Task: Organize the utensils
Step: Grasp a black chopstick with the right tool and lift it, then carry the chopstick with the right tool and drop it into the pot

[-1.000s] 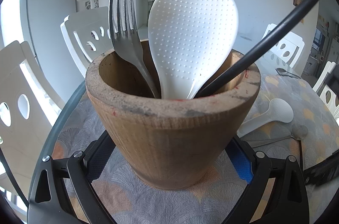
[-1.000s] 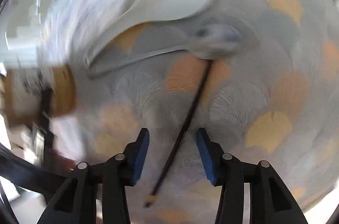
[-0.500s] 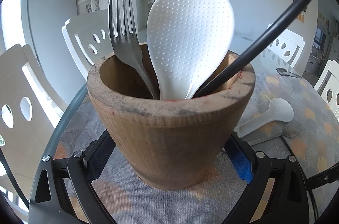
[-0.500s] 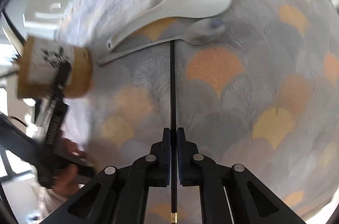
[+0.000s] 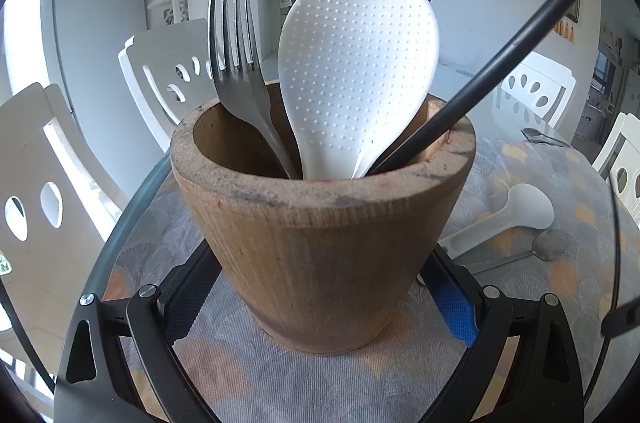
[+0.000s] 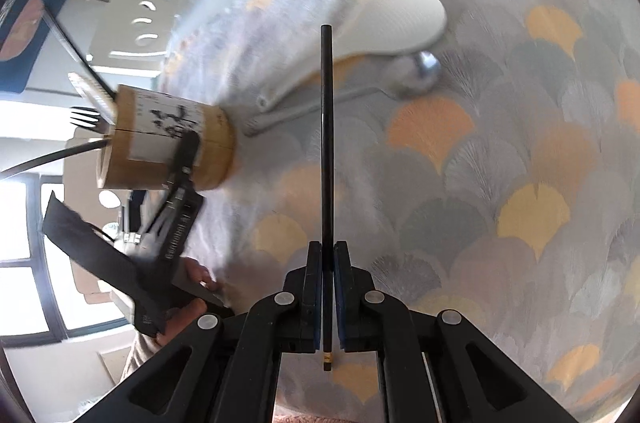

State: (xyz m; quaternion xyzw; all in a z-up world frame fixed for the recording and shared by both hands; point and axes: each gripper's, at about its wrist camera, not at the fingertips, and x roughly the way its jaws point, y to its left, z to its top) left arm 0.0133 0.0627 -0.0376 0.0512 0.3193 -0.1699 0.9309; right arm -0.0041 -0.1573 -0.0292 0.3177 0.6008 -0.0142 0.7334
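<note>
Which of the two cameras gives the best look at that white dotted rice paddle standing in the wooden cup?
The left wrist view: the rice paddle fills the frame, dots sharp, standing in the wooden cup beside the fork. In the right wrist view the cup is small and blurred, and the paddle cannot be made out.

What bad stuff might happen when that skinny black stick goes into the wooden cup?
1. The right gripper pinches the black chopstick near one end, so the long free end may swing or slip.
2. The wooden cup is already crowded with a fork, a white rice paddle and other chopsticks; the new one could jam or bump them.
3. A hard poke might tip the cup, though the left gripper appears to brace it.
</note>
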